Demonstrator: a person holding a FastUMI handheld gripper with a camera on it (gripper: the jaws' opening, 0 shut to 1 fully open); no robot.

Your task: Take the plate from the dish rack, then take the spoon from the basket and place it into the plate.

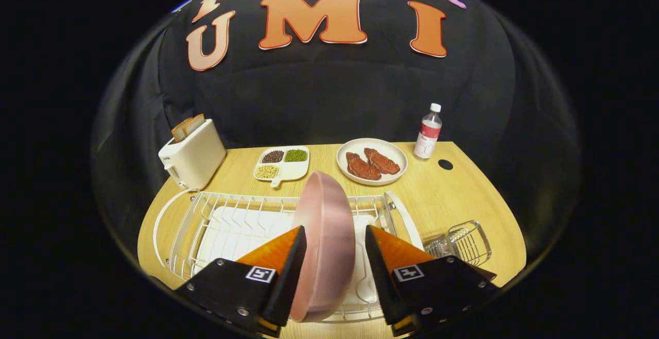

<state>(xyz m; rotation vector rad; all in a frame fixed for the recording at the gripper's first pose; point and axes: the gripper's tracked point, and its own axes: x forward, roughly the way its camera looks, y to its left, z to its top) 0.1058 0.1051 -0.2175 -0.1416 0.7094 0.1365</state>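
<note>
A pink plate (327, 236) stands on edge in the white wire dish rack (206, 220), between my two fingers. My gripper (334, 261) straddles it. The left finger (288, 272) lies against the plate's left face. A narrow gap shows between the right finger (378, 272) and the plate's right rim, so the jaws are open around it. A small wire basket (461, 241) sits on the table right of the rack, beyond my right finger. I cannot make out what lies in it.
Beyond the rack on the wooden table (463, 195) stand a white toaster (193, 156) with bread, a divided dish of beans (283, 164), a white plate with two meat pieces (371, 161) and a small bottle (428, 133).
</note>
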